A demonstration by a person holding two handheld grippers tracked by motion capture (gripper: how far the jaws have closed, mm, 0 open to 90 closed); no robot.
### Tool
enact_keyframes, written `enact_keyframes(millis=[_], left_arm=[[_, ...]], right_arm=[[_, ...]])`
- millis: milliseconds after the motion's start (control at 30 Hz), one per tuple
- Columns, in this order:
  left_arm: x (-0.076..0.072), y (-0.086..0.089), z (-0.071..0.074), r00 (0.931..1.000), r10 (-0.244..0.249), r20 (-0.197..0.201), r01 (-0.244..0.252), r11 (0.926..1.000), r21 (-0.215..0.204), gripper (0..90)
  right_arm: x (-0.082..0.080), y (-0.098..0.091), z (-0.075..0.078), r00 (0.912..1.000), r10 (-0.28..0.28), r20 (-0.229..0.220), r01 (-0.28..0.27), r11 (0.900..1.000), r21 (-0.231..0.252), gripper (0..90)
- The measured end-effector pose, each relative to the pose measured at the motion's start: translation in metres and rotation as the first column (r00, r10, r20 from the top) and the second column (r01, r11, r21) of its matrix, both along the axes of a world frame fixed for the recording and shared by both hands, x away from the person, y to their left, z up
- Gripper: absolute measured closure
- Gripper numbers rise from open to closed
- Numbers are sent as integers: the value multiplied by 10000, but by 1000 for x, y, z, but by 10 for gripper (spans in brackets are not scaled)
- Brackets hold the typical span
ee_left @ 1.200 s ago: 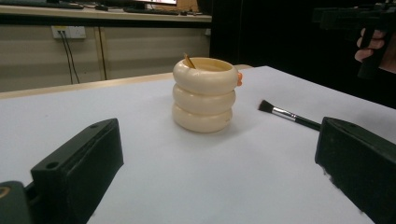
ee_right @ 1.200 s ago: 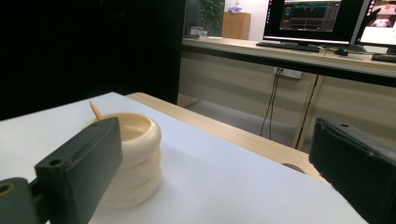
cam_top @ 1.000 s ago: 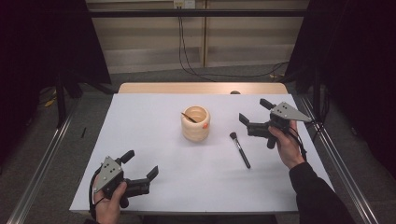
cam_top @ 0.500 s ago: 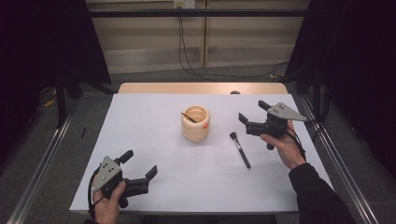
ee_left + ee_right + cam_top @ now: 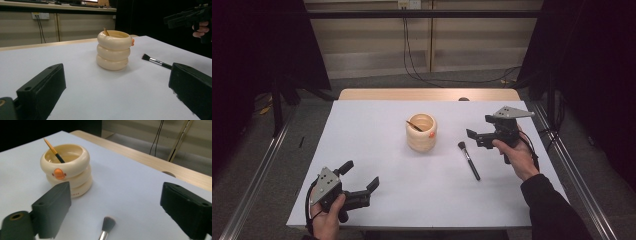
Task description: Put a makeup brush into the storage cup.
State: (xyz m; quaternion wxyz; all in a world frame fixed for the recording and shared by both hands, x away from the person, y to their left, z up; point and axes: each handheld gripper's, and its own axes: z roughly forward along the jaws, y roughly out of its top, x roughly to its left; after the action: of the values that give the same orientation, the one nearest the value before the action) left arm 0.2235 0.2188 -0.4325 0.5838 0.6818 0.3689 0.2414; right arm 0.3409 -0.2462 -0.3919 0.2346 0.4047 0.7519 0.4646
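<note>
as the left gripper (image 5: 362,187) is sitting at the near left corner of the white table (image 5: 362,130), its jaws are standing wide apart and gripping nothing; further in, the right gripper (image 5: 476,138) is hovering just right of the makeup brush (image 5: 468,160), its jaws having just been opening, standing near their widest with nothing between them; the brush is lying flat, bristles pointing away, near the cream ringed pot (image 5: 421,132) but apart from it; it is looking light, thin and stiff in the handle, soft at the head, likely rolling on the smooth sheet, so the mid-handle is appearing the soundest place to pinch; the right gripper view is showing an orange button (image 5: 59,173) and an orange-tipped stick (image 5: 53,151) leaning inside the pot; the left gripper view is showing the pot's three stacked rings in profile.
</note>
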Motion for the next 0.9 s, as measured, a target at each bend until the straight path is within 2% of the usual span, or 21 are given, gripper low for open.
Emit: enact_keyframes(millis=[100, 200, 233, 300, 333, 433, 500, 633, 667, 733, 800, 900], left_arm=[[0, 1, 0, 10000, 34, -12, -34, 10000, -26, 8], [0, 2, 0, 10000, 43, -31, -43, 10000, -74, 10], [1, 2, 0, 10000, 21, -87, -23, 9998, -219, 10], [1, 3, 0, 9999, 113, 0, -113, 9999, -69, 10], [1, 3, 0, 9999, 120, 17, -120, 9999, -49, 10], [1, 3, 0, 9998, 178, 25, -177, 9997, -167, 11], [1, 4, 0, 9998, 222, 13, -222, 9995, -212, 10], [2, 6, -2, 9998, 214, -6, -214, 9997, -105, 11], [3, 6, -2, 9998, 174, -63, -175, 9996, -207, 13], [3, 7, -3, 9996, 260, -59, -261, 9996, -125, 13], [4, 7, -3, 9996, 264, -80, -265, 9995, -155, 12], [4, 7, -4, 9998, 209, -37, -210, 9997, -105, 12]], right_arm=[[3, 1, -1, 9997, -87, -229, 78, 9993, -358, 69], [7, 2, -2, 9976, -184, -668, 148, 9984, -540, 121], [9, 3, -3, 9957, -160, -912, 113, 9986, -515, 125], [13, 3, -5, 9905, 149, -1368, -224, 9983, -539, 124], [14, 2, -6, 9886, 367, -1461, -420, 9986, -333, 142], [19, 2, -6, 9817, 434, -1853, -494, 9984, -278, 183], [21, 3, -6, 9777, 457, -2048, -575, 9970, -519, 210], [25, 6, -4, 9633, 502, -2638, -752, 9935, -855, 269], [26, 7, -5, 9557, 589, -2884, -851, 9932, -793, 270], [26, 9, -6, 9468, 480, -3182, -874, 9900, -1108, 296], [28, 11, -8, 9373, 497, -3450, -969, 9879, -1210, 296], [31, 14, -11, 9155, 487, -3993, -1137, 9835, -1407, 319]])
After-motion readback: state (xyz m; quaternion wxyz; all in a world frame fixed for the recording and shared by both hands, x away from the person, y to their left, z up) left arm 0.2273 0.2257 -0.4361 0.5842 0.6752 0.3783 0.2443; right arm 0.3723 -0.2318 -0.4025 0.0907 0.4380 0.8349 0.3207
